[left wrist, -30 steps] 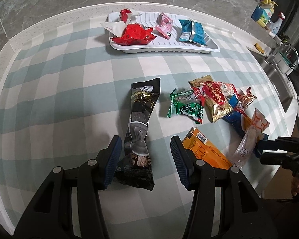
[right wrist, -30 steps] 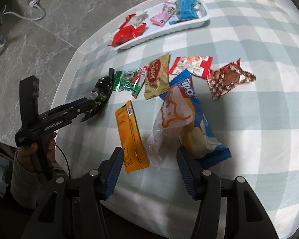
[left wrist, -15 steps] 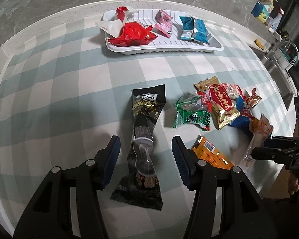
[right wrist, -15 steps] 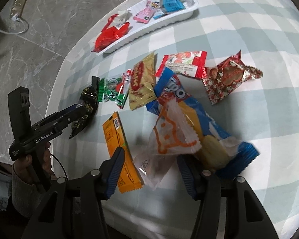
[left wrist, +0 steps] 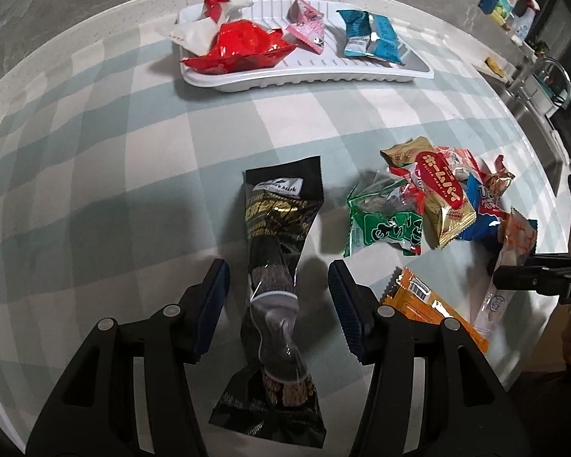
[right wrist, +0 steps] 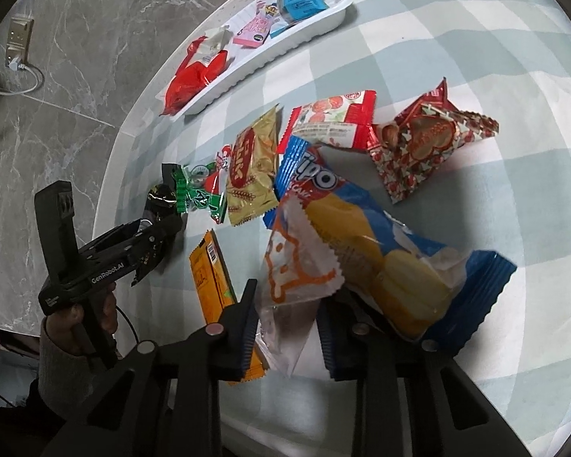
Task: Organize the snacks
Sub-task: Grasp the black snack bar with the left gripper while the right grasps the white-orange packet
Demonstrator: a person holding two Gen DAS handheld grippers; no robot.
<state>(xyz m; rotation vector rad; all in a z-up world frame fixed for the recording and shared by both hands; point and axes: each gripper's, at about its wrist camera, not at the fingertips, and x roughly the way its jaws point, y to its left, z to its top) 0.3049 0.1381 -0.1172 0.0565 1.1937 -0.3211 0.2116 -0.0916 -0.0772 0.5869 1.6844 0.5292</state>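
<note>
The left gripper [left wrist: 277, 304] hangs over the checked worktop [left wrist: 95, 175] with its jaws apart, straddling the long black snack packet [left wrist: 275, 266] – the packet lies flat between the two blue pads, clear of both, its far end pointing toward the white tray [left wrist: 323, 76] and its near end running back under the gripper.

The right gripper [right wrist: 285, 323] has just been closing its jaws, and the clear wrapper with the orange print [right wrist: 296, 278] now sits between them; the pads look pressed on its lower end, with the wrapper's printed part standing up above the jaws. Just behind it lies the blue packet with yellow cakes [right wrist: 392, 266], and just left of the jaws one orange packet [right wrist: 211, 278] lies flat.

Counted on the worktop outside the tray: one black, one green [right wrist: 199, 194], one gold [right wrist: 253, 167], one red-and-white strawberry packet [right wrist: 331, 118], one red patterned packet [right wrist: 426, 141], one blue, one orange and the clear one – eight in all.

The tray holds four: one red [left wrist: 239, 49], one white-and-red [left wrist: 205, 26], one pink [left wrist: 308, 26] and one turquoise [left wrist: 369, 38]

A hand in a grey sleeve [right wrist: 75, 320] holds the left gripper's handle
</note>
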